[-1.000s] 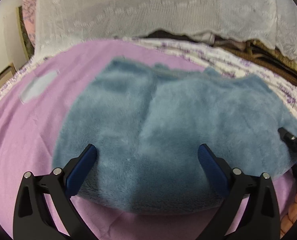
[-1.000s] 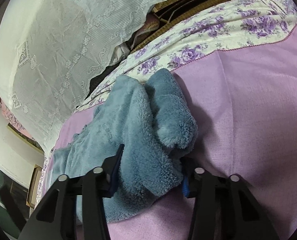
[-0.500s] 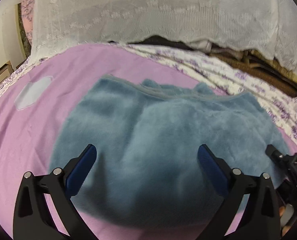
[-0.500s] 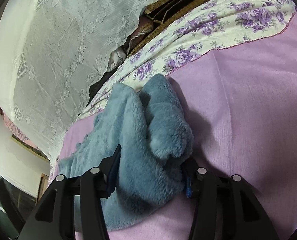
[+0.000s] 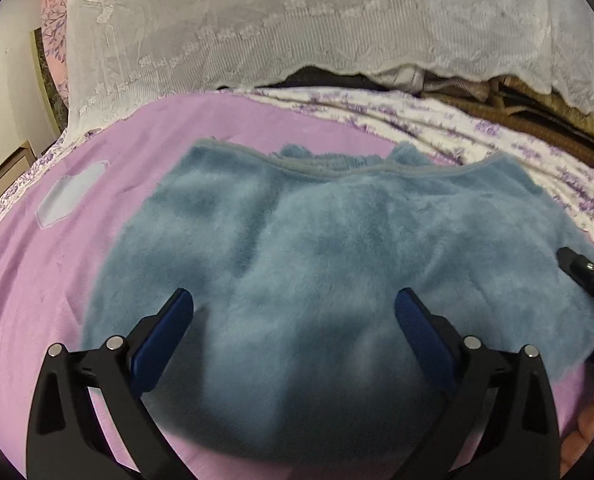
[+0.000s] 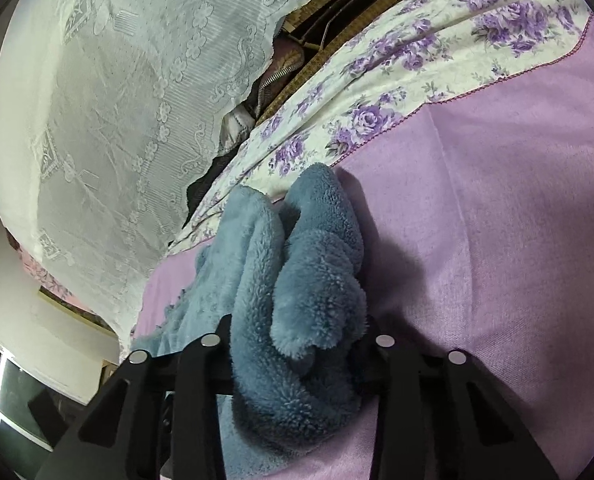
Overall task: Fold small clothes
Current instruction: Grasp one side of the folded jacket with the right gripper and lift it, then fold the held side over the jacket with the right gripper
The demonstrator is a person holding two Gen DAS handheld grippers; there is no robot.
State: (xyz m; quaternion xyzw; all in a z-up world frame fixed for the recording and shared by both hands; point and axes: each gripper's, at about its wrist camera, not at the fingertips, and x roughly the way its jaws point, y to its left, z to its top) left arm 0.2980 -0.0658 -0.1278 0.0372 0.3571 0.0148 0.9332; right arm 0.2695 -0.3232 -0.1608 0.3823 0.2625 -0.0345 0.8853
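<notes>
On a lilac bedspread [image 5: 97, 264], a blue fleece garment [image 5: 337, 264] lies spread, its grey-trimmed far edge near the floral sheet [image 5: 477, 136]; bare cloth stretches wide to its left; no writing is legible; the left gripper [image 5: 293, 312] hovers over the near hem, fingers well apart; the right gripper [image 6: 297, 344] is clamped on a bunched fold at the garment's right edge.

Fluffy blue fleece garment [image 5: 337, 280] lying plush, matt lilac woven bedspread [image 5: 37, 280], sheer white lace cloth [image 5: 257, 20] hanging at upper frame
</notes>
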